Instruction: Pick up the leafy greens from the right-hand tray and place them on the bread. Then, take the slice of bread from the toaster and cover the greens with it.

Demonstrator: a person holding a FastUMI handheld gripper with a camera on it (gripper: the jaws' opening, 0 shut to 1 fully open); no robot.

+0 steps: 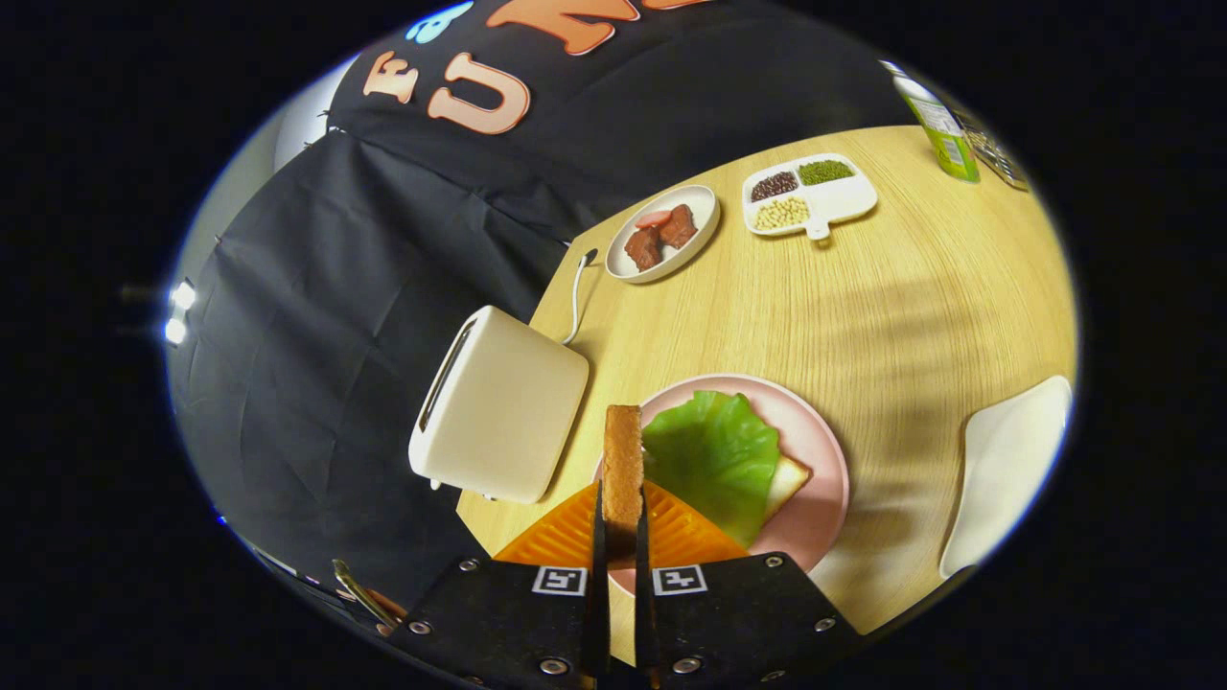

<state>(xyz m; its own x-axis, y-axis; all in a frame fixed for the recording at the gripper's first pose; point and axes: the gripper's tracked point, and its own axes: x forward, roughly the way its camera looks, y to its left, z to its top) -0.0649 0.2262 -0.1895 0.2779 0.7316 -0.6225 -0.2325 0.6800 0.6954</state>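
both fingers [596, 537] clamp bread slice [623, 465] edge-on beside greens [714, 458]; no readable labels.

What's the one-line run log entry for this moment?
gripper: shut on bread slice | greens: on bread, pink plate | toaster: beside plate | next: cover greens

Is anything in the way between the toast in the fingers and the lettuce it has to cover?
Nothing visible is. The fingers are shut on the bread slice, held upright on its edge. The leafy greens lie just beside it, uncovered, on the bottom bread on the pink plate.
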